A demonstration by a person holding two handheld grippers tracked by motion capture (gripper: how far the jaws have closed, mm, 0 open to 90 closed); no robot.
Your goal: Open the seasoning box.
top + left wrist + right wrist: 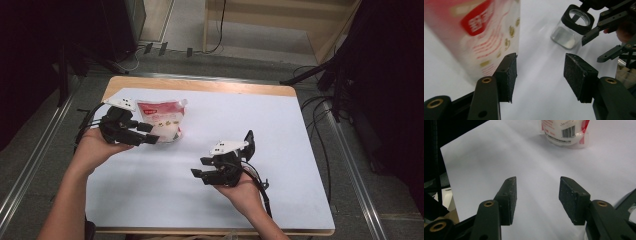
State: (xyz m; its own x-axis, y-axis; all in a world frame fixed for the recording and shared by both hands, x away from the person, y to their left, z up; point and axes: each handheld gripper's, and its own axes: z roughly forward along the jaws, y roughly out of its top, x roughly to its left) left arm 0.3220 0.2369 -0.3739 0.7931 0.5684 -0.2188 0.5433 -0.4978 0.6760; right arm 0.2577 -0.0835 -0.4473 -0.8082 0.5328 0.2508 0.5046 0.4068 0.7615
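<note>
A red and white pouch (161, 119) stands at the back left of the white table cover (280, 125). My left gripper (150, 134) is open right beside the pouch. In the left gripper view the blurred pouch (474, 32) lies outside the left jaw, and nothing is between the pads of the left gripper (540, 75). My right gripper (199, 167) is open over the middle of the table and points left. In the right gripper view, bare cover shows between the pads of the right gripper (537, 195), and the pouch (564, 131) stands farther off.
A clear jar with a black rim (574, 27) stands just beyond the right gripper, black rim (248, 141) showing in the high view. A clear container with beige contents (626, 73) sits near the right hand. Cables trail off the table's right edge.
</note>
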